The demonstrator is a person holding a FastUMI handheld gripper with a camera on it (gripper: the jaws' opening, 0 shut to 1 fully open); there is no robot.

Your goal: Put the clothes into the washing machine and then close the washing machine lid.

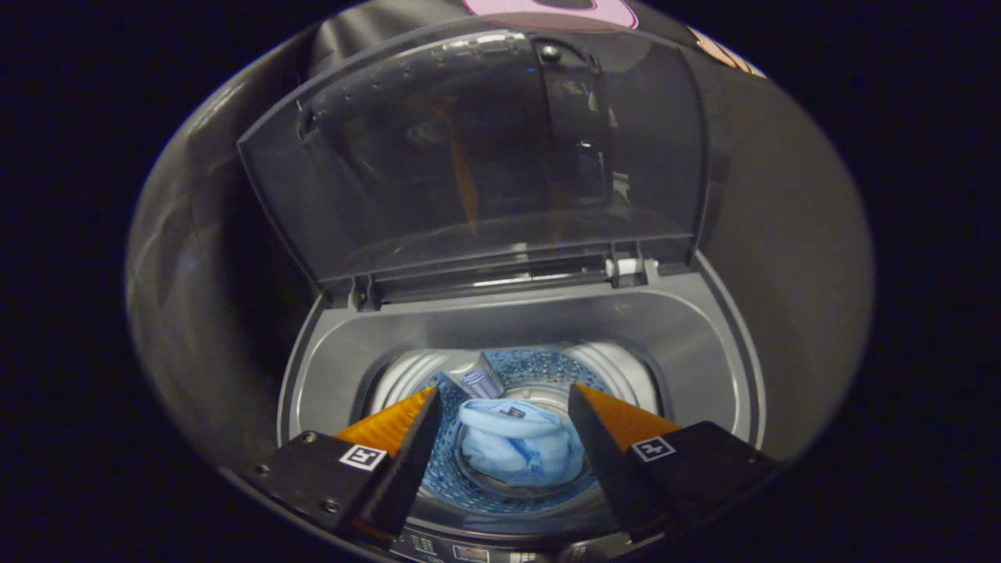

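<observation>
Crumpled light-blue cloth point(518, 450) lies in the grey top-loading washing machine's drum point(547, 367), lid point(469, 156) upright, below your wide-open, empty tool point(504, 407).

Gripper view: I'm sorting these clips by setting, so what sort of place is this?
Likely a laundry setup staged in a booth: a top-loading washer with its lid raised, a blue garment down in the drum, and dark cloth wall behind. The gripper hangs open above the drum, the garment showing between its fingers.

A light blue garment point(520, 450) is seen in the drum point(547, 367), whose wall is speckled blue and white. The washing machine point(328, 367) is finished in grey, and its raised lid point(477, 156) is tinted dark and see-through.
</observation>
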